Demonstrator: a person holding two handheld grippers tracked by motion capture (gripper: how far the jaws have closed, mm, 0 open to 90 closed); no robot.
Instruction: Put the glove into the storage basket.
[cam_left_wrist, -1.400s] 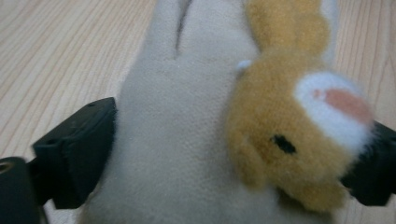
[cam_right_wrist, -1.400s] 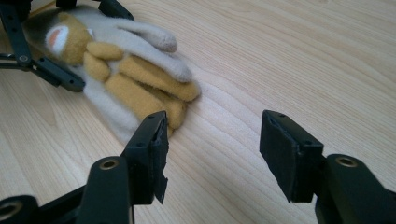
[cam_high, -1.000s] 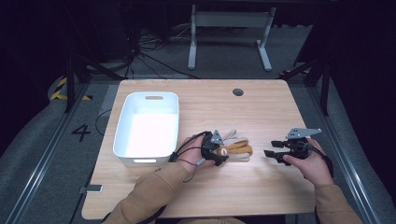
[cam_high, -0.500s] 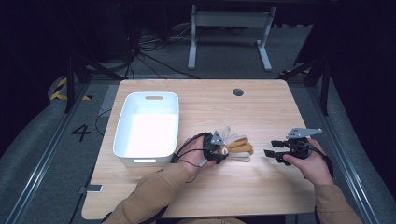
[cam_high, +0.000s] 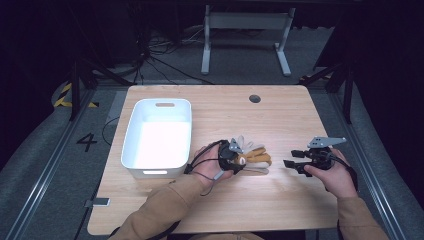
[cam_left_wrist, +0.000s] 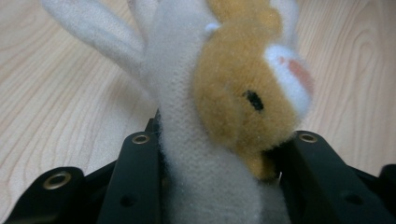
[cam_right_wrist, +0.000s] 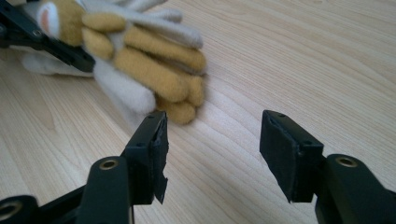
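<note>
My left gripper (cam_left_wrist: 212, 154) clamps the plush rabbit (cam_left_wrist: 224, 93); I should lift slowly toward the white bin (cam_high: 157, 137), right gripper (cam_right_wrist: 212, 154) released.

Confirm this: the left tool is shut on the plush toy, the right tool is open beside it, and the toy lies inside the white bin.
Not quite. The plush toy lies on the wooden table, to the right of the white bin, as the high view shows. The rest holds: the left tool is shut on it, and the right tool is open beside it.

Lab, dark floor cables (cam_high: 150, 55), wooden table (cam_high: 280, 120)
</note>
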